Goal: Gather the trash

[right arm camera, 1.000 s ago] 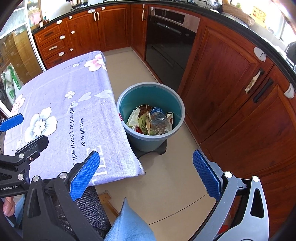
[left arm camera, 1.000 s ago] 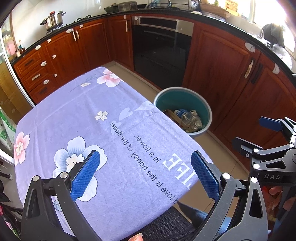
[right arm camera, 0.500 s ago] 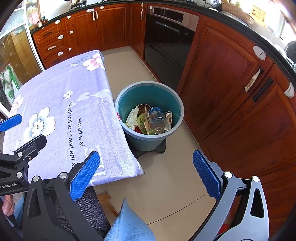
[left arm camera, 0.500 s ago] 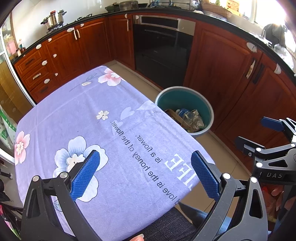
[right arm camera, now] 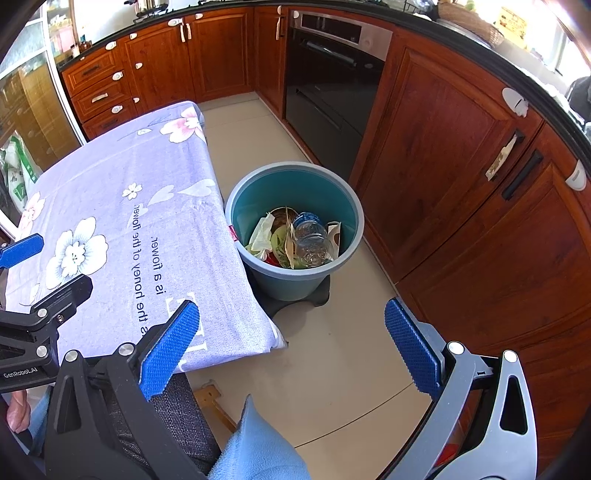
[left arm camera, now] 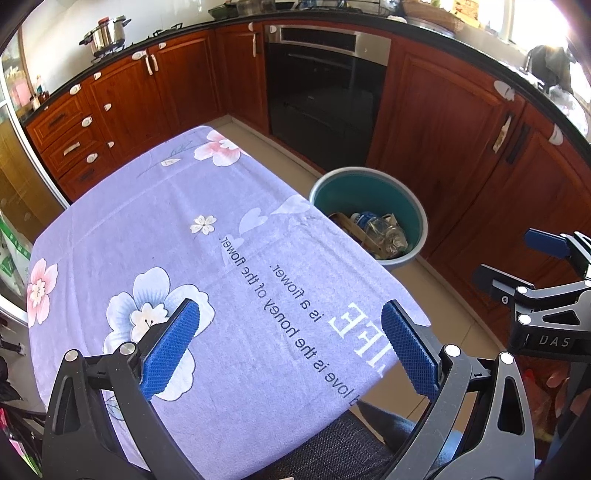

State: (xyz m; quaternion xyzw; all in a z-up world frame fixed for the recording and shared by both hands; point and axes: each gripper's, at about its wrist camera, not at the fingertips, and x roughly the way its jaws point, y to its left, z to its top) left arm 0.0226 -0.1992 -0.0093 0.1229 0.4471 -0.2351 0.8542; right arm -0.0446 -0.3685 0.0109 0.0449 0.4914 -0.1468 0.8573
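both wide apart and empty, left tongs [left arm camera: 290, 347] over the near end of the bench [left arm camera: 155, 206], right tongs [right arm camera: 291, 345] past its corner above open floor [right arm camera: 332, 354]. trash [right arm camera: 295, 240] already lying in the teal bin [right arm camera: 347, 206], touching the bench's far edge; cloth bare, likely collecting finished. clear room toward the bin.

I see a lilac flowered cloth [left arm camera: 192, 236] covering the worktop, red-brown cabinets [right arm camera: 454, 140] around a black built-in oven [left arm camera: 325, 99], a steel pot [left arm camera: 107, 35] on the far hob, and beige floor tiles [right arm camera: 343, 362].
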